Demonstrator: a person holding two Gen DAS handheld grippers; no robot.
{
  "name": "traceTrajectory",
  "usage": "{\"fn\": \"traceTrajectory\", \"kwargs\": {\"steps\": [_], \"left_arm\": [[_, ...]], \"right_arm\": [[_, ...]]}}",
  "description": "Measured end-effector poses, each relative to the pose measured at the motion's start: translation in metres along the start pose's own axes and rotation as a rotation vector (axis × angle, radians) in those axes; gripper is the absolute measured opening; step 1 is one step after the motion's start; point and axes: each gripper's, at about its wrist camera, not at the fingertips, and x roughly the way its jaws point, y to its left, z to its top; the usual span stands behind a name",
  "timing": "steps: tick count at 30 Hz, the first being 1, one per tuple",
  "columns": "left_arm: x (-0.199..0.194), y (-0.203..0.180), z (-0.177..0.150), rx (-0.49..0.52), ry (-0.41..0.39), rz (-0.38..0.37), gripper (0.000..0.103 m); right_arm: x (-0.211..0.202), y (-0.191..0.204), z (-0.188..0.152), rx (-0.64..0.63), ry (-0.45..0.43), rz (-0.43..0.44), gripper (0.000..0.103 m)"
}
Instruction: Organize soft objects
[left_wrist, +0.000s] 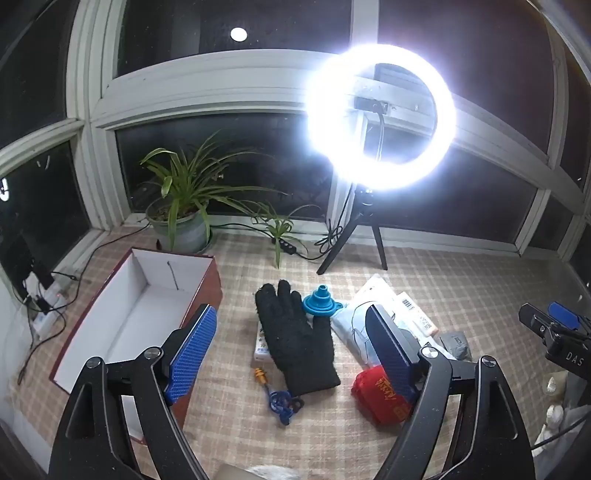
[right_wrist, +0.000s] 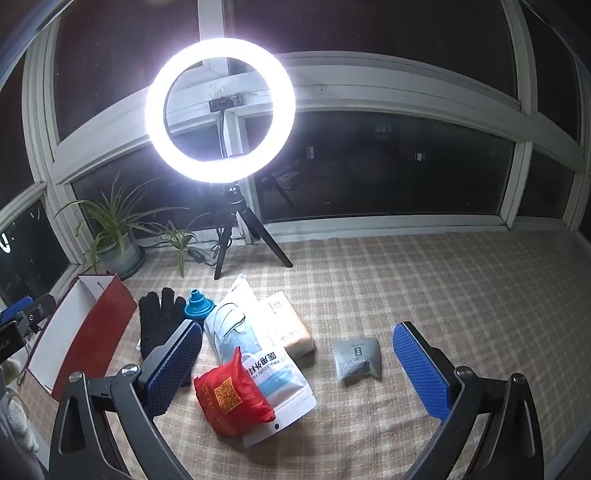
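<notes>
Checked cloth (right_wrist: 406, 280) covered the whole surface under my two tongs. Farthest left stood the red box (left_wrist: 129, 317), open-topped and white inside, nothing visible in it, with a potted plant (left_wrist: 181, 206) behind it against the dark window. My left tongs (left_wrist: 291, 343) hung above the cloth with the blue pads spread wide and nothing between them; one pad sat over the box's near corner, the other over the packets.

Framed between those pads lay the black glove (left_wrist: 295, 339), flat, fingers pointing toward the window, resting partly on a small white card or box whose print I could not read. Just below its cuff lay a blue cord with a yellow end (left_wrist: 277, 395). Touching the glove's right side near the fingers was a blue funnel (left_wrist: 318, 301), spout up.

Right of that came the pile of soft packs: a white mask packet (right_wrist: 255, 354) printed in blue, with a peach-coloured tissue pack (right_wrist: 288, 325) tucked under its far right edge, and a red pouch (right_wrist: 229, 395) with a yellow code square lying on the packet's near left corner. A ring light (right_wrist: 220, 110) on a tripod glared behind them.

Farther right, apart from the pile, a small grey sachet (right_wrist: 357, 358) lay alone on the cloth. My right tongs (right_wrist: 295, 373) also stood fully apart and empty, the left pad over the glove's cuff and the right pad beyond the sachet, so the pouch, packet and sachet all showed between them without either pad touching them.
</notes>
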Motion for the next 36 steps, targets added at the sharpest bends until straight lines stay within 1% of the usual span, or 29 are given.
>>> {"fn": "traceTrajectory", "kwargs": {"steps": [1, 8, 9, 13, 14, 16, 36], "left_arm": [[-0.001, -0.001, 0.0, 0.015, -0.019, 0.01, 0.083], [-0.004, 0.0, -0.003, 0.03, -0.017, 0.003, 0.083], [-0.007, 0.001, -0.002, 0.032, -0.017, 0.002, 0.083], [-0.004, 0.001, -0.004, 0.028, -0.013, 0.009, 0.083], [-0.004, -0.002, -0.005, 0.032, -0.011, 0.012, 0.083], [-0.004, -0.002, -0.005, 0.034, -0.008, 0.01, 0.083], [-0.005, -0.005, -0.005, 0.04, -0.007, 0.007, 0.083]], "right_arm": [[0.0, 0.0, 0.0, 0.001, -0.001, 0.0, 0.102], [-0.001, -0.004, 0.003, 0.016, 0.001, -0.002, 0.102], [-0.007, 0.001, -0.007, 0.004, -0.003, -0.003, 0.102], [-0.01, 0.005, -0.012, 0.012, -0.006, -0.005, 0.102], [-0.007, 0.002, -0.006, 0.017, 0.006, -0.002, 0.102], [-0.006, 0.001, -0.005, 0.019, 0.008, -0.002, 0.102], [-0.005, 0.0, -0.007, 0.015, 0.01, 0.0, 0.102]]}}
